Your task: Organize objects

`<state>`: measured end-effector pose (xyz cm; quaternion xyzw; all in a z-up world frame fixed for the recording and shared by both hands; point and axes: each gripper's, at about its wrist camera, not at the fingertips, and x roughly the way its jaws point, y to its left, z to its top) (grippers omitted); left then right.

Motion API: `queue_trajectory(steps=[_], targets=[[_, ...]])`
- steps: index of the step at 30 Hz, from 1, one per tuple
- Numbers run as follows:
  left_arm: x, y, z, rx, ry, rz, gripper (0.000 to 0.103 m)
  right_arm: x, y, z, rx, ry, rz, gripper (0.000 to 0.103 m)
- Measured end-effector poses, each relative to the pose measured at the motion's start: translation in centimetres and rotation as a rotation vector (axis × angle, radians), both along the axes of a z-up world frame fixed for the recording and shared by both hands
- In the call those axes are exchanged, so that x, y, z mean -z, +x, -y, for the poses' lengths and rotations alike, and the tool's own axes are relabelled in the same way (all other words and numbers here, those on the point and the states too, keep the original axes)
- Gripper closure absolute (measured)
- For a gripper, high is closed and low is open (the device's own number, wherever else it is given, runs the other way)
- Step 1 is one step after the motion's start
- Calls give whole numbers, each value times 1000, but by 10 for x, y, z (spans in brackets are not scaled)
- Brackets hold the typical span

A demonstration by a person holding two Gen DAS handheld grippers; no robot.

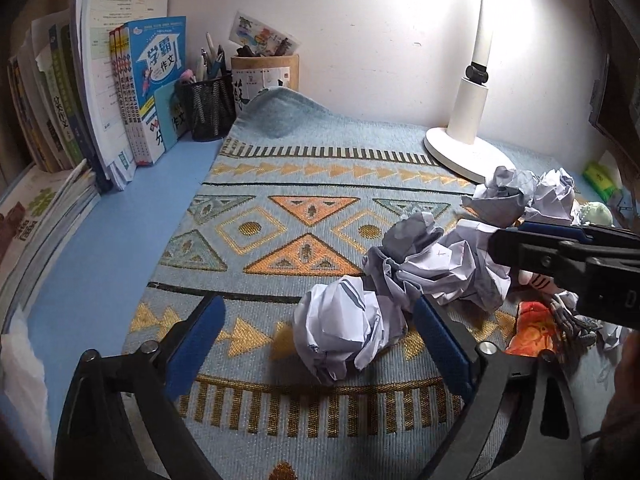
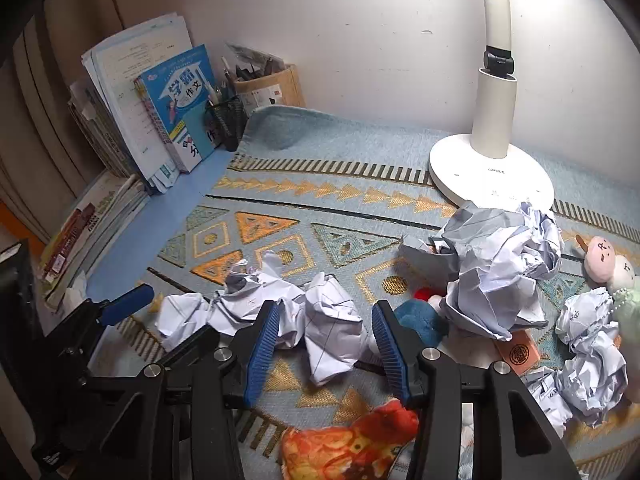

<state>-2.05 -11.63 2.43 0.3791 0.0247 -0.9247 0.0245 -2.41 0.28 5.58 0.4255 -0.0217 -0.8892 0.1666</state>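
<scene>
Several crumpled white paper balls lie on a patterned blue mat (image 1: 304,168). One paper ball (image 1: 344,332) sits on the mat between the fingers of my left gripper (image 1: 316,320), nearer the right pad; the jaws stand wide, not pressing it. That ball (image 2: 180,316) also shows in the right wrist view beside a left pad (image 2: 128,304). My right gripper (image 2: 326,320) straddles another paper ball (image 2: 334,336) with narrow gaps on both sides. A large wad (image 2: 500,272) lies further right. The right gripper's finger (image 1: 560,252) reaches in over the paper.
A white desk lamp (image 2: 492,176) stands at the back right. Books (image 1: 120,92) and pen holders (image 1: 208,104) line the back left on the blue desk (image 1: 100,248). An orange pouch (image 2: 352,440), a blue plush (image 2: 420,320) and small plush toys (image 2: 604,260) lie among the paper.
</scene>
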Motion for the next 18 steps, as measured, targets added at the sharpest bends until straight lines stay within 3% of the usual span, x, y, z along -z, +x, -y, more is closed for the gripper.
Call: queue_trajectory(steps=[3, 5, 7, 11, 18], targets=[[-1, 2, -1, 10, 3, -12, 17, 15, -1, 3, -32, -1, 3, 58], [-1, 2, -2, 23, 5, -16, 27, 25, 0, 3, -34, -13, 14, 69], [2, 1, -5, 53, 11, 1, 49, 27, 0, -1, -29, -28, 16, 72], [1, 1, -7, 57, 6, -7, 59, 22, 4, -4, -34, -48, -9, 74], [-8, 10, -6, 74, 31, -52, 63, -13, 35, -21, -14, -80, -90, 74]])
